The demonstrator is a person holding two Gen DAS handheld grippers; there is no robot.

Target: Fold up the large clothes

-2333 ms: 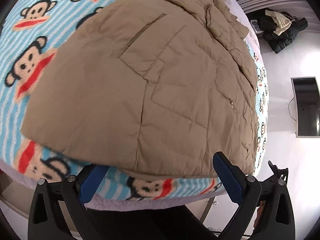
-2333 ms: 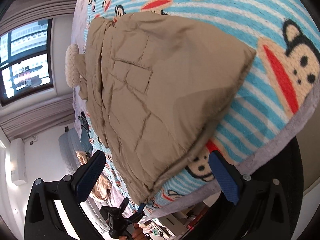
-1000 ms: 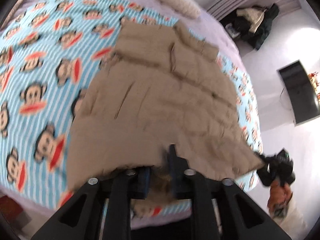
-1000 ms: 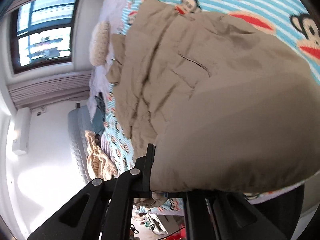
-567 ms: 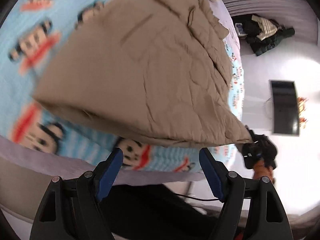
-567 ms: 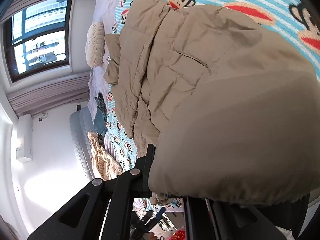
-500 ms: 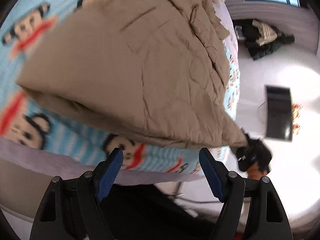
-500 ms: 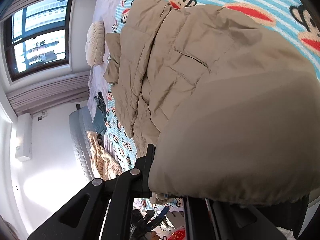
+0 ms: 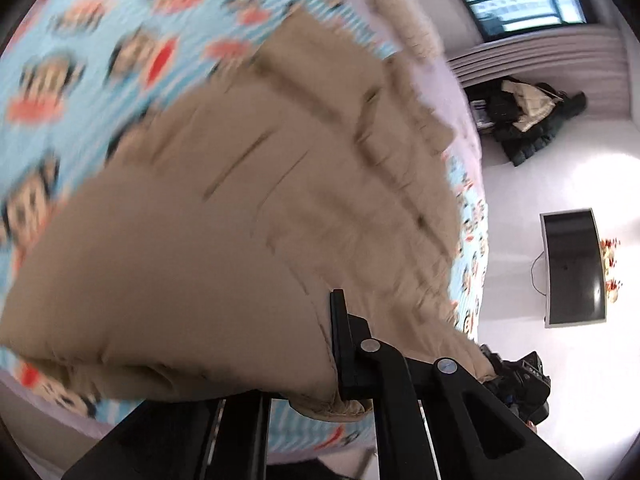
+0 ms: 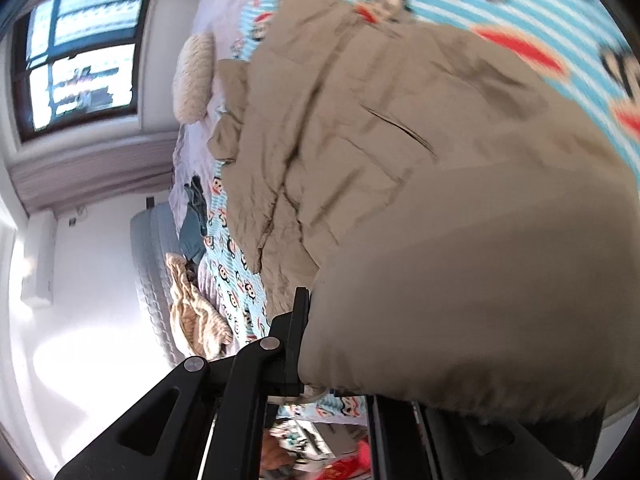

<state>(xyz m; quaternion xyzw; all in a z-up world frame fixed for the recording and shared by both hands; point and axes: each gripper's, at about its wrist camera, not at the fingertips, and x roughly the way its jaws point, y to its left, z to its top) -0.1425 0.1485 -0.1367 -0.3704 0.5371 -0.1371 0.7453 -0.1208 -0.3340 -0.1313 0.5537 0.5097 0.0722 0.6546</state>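
Left gripper (image 9: pixel 320 364): jaws just closed, near hem of tan jacket (image 9: pixel 248 216) re-clamped.
Right gripper (image 10: pixel 316 364): clamped on hem.
Meaning: both corners held; fold-over judged ready.

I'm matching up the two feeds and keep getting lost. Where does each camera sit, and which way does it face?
Left wrist: on the left gripper, looking down over the tan jacket toward the window; black fingers show, clamped on the hem.
Right wrist: on the right gripper, aimed along the jacket; its fingers grip the hem.
Shared: jacket, monkey-print blanket, cream pillow.
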